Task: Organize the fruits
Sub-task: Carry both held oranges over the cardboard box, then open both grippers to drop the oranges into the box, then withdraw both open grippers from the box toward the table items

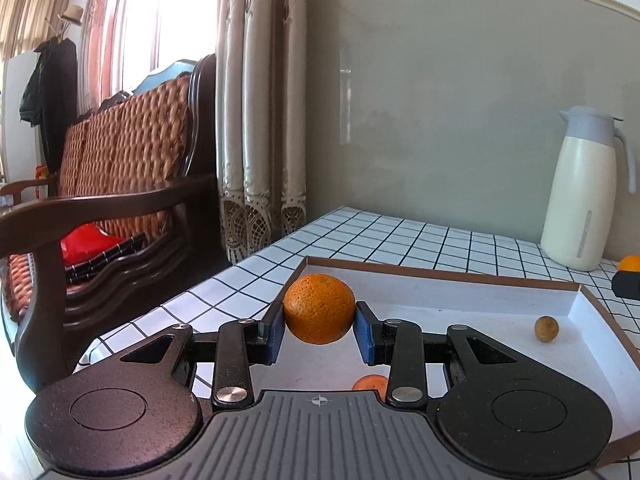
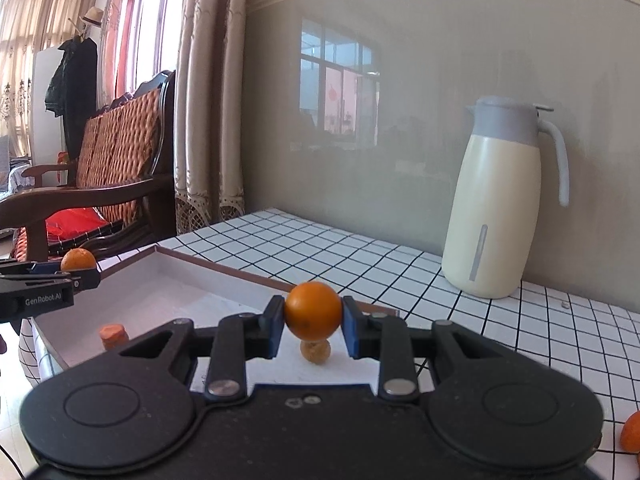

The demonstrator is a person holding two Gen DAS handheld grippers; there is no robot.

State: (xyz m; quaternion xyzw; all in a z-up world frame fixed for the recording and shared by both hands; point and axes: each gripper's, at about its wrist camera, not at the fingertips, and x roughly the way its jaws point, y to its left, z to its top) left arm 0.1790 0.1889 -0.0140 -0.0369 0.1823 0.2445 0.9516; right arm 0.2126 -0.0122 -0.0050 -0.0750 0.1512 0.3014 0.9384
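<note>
My left gripper (image 1: 319,328) is shut on a rough-skinned orange (image 1: 319,308), held above the near left part of a white box lid with a brown rim (image 1: 440,274). My right gripper (image 2: 313,330) is shut on a smaller smooth orange (image 2: 313,310) over the same tray (image 2: 168,280). Inside the tray lie a small brown longan (image 1: 546,328), also seen under the right gripper's orange (image 2: 316,351), and an orange carrot-like piece (image 2: 114,334) that peeks out below the left gripper (image 1: 372,385). The left gripper with its orange (image 2: 78,260) shows at the left of the right wrist view.
A cream thermos jug with a grey lid (image 2: 500,204) stands on the checked tablecloth (image 2: 360,256) by the grey wall. Another orange fruit (image 2: 632,432) lies on the cloth at the far right. A wooden wicker-backed sofa (image 1: 120,184) stands left of the table beside curtains.
</note>
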